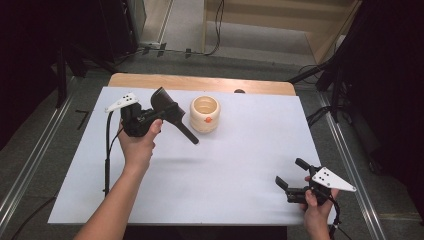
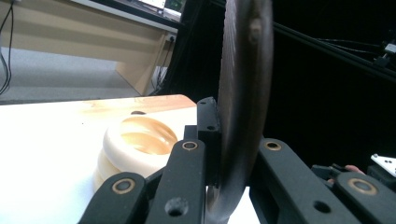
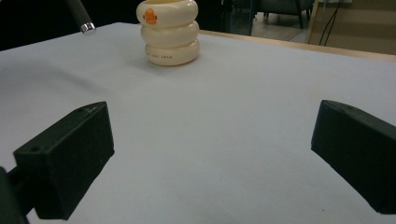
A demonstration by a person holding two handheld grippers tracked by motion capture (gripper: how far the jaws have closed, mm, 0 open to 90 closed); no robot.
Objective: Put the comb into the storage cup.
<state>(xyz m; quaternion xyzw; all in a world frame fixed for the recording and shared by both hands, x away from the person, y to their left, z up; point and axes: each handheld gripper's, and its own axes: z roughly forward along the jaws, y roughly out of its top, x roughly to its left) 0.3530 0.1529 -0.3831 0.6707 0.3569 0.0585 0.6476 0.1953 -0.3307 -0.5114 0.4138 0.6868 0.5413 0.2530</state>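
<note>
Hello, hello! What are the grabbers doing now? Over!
Left gripper shut on black spatula, lifted beside cream cup. Right gripper open, empty, low over the white table. Nothing blocking the cup.

The left claw (image 2: 219,154) is clamped on a dark, flat spatula blade (image 2: 245,93) that stands on edge between its jaws. Just left of the claw, a cream ringed cup (image 2: 135,149) sits on the white tabletop (image 2: 46,154).

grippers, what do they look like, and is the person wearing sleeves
Both the left gripper and the right gripper are black, boxy, two-jawed tools, each topped by a pale three-cornered plate dotted with small holes. A black cable trails from each. The forearms are bare, with no sleeves.
</note>
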